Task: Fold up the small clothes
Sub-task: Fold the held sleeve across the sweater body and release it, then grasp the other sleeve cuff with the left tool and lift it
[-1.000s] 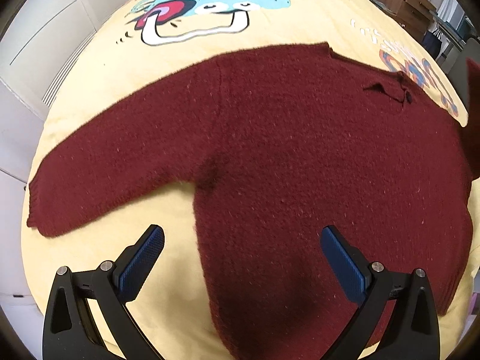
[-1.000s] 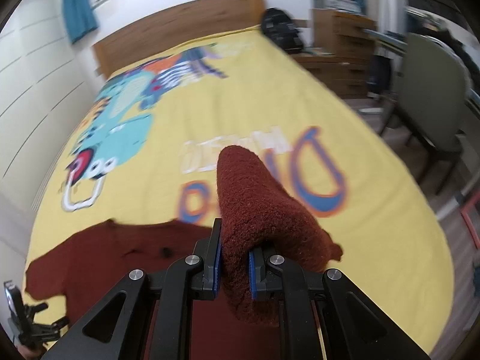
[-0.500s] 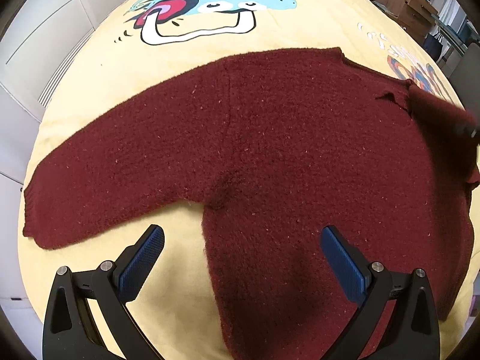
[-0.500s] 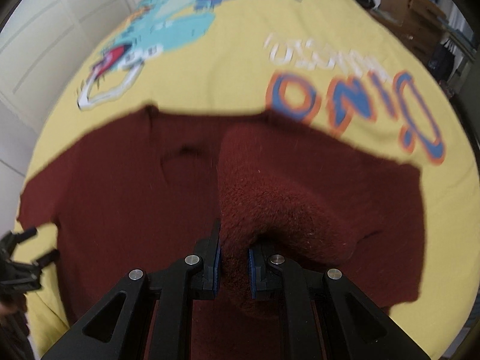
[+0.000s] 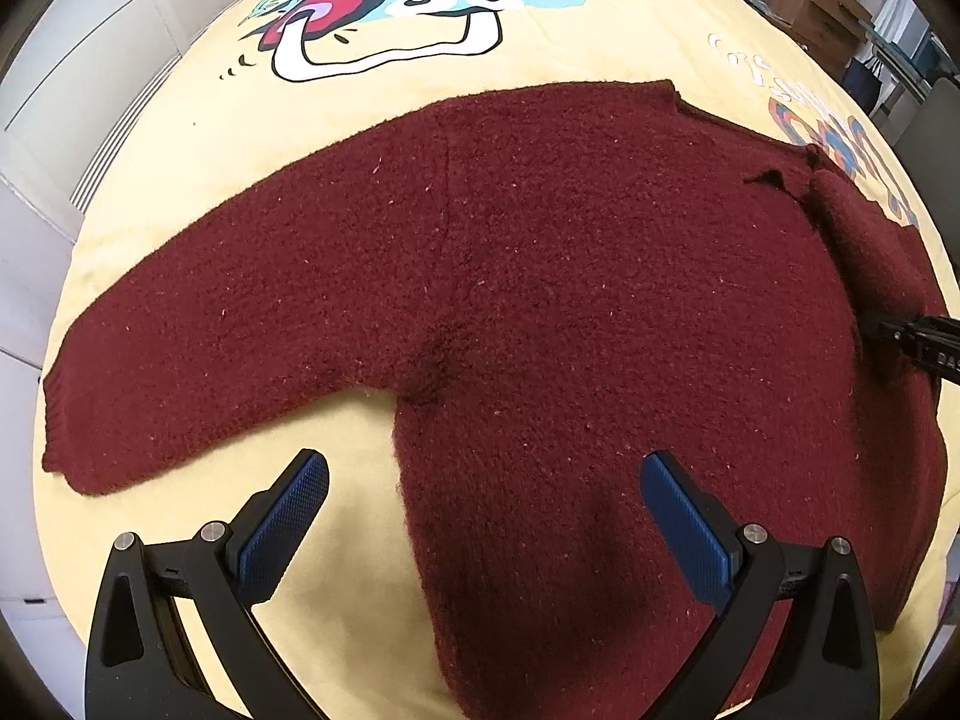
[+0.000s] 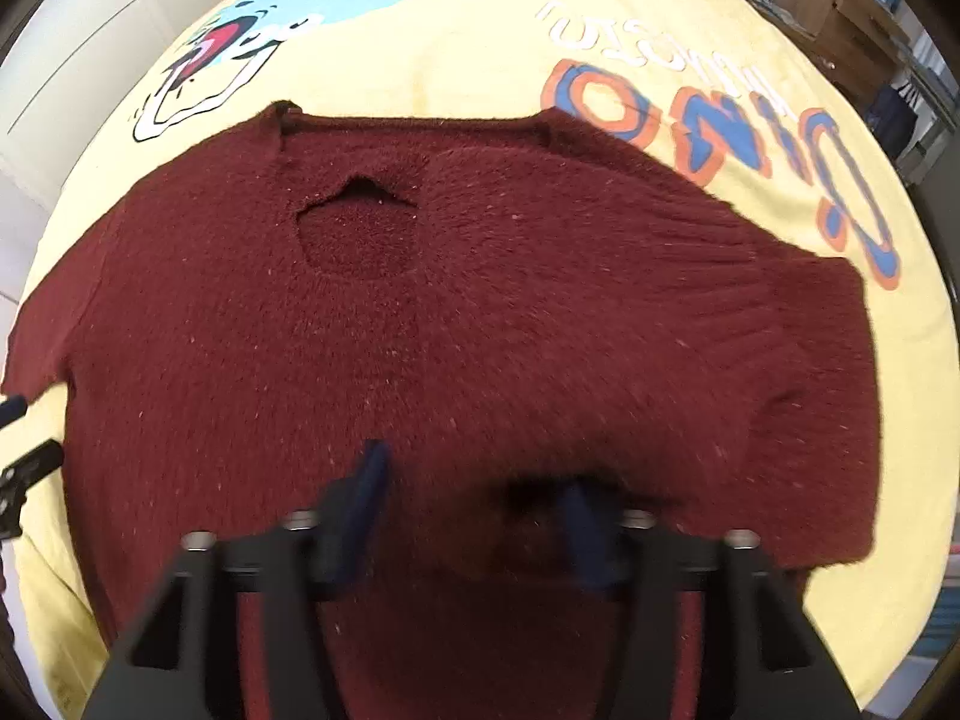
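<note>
A dark red knitted sweater [image 5: 570,312] lies flat on a yellow bedspread [image 5: 252,138]. One sleeve [image 5: 210,348] stretches out to the left in the left wrist view. The other sleeve [image 6: 630,276] lies folded across the body in the right wrist view, its ribbed cuff [image 6: 750,312] at the right. My left gripper [image 5: 483,516] is open and empty, low over the sweater's side edge near the armpit. My right gripper [image 6: 474,510] is open, blurred, its fingers just above the folded sleeve. The neck opening [image 6: 360,228] shows near the collar.
The bedspread carries a cartoon dinosaur print [image 5: 390,18] and orange-blue lettering [image 6: 720,138]. White wardrobe doors [image 5: 78,60] stand to the left. Wooden drawers and boxes [image 5: 822,6] stand beyond the bed at the right.
My right gripper carried the sleeve over the sweater's body, laid it down, and opened its jaws. The left gripper stayed open and drew slightly closer.
</note>
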Motion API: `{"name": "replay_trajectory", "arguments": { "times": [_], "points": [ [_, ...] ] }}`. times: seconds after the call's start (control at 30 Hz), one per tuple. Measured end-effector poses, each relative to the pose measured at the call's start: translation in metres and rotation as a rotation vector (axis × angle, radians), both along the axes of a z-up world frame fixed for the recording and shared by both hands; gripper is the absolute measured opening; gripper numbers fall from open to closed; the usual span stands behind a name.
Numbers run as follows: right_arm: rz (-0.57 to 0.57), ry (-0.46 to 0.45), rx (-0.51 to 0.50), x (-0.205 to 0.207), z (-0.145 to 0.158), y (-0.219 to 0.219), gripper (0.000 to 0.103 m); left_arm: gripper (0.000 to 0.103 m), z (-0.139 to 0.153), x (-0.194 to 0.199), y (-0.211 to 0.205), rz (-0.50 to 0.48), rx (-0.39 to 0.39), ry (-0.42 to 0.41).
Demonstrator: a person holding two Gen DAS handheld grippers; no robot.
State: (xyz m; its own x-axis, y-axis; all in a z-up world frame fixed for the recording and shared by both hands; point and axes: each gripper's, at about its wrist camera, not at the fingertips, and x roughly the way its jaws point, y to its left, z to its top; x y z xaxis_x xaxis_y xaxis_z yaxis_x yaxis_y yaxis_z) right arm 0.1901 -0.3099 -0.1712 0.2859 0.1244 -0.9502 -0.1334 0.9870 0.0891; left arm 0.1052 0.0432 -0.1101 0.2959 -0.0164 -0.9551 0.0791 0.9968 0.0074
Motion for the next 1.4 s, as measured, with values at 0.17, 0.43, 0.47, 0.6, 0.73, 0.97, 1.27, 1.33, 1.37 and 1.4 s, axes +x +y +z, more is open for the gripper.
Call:
{"name": "replay_trajectory", "arguments": {
  "times": [0.17,0.43,0.47,0.6,0.73,0.97,1.27,1.33,1.37,1.4],
  "points": [
    [-0.014,-0.011,-0.046,-0.025,0.014,-0.034,0.073,0.102,0.003,0.001,-0.002,-0.005,0.013,-0.004],
    [-0.177,-0.018,-0.11,-0.065,0.011,-0.129,0.074,0.102,0.003,0.005,-0.025,-0.073,0.022,0.002],
    [-0.2,-0.013,-0.105,-0.068,0.006,-0.142,0.074,0.102,0.003,0.006,-0.03,-0.083,0.026,0.0],
    [-0.254,0.011,-0.083,-0.069,-0.013,-0.171,0.074,0.102,0.008,0.014,-0.06,-0.155,0.033,-0.018],
    [-0.28,0.017,-0.032,-0.064,-0.026,-0.183,0.066,0.102,0.014,0.025,-0.102,-0.24,0.027,-0.044],
    [-0.313,0.027,0.071,-0.051,-0.034,-0.192,0.014,0.102,0.028,0.049,-0.186,-0.417,-0.005,-0.077],
    [-0.301,0.021,0.095,-0.059,-0.036,-0.192,0.015,0.102,0.012,0.052,-0.287,-0.678,0.057,-0.063],
    [-0.305,0.024,0.104,-0.06,-0.038,-0.194,0.015,0.102,0.001,0.054,-0.302,-0.714,0.08,-0.046],
    [-0.303,0.025,0.103,-0.061,-0.037,-0.194,0.015,0.102,-0.006,0.054,-0.311,-0.735,0.092,-0.034],
    [-0.301,0.027,0.1,-0.062,-0.037,-0.194,0.015,0.102,-0.013,0.056,-0.317,-0.748,0.102,-0.024]
  ]
}}
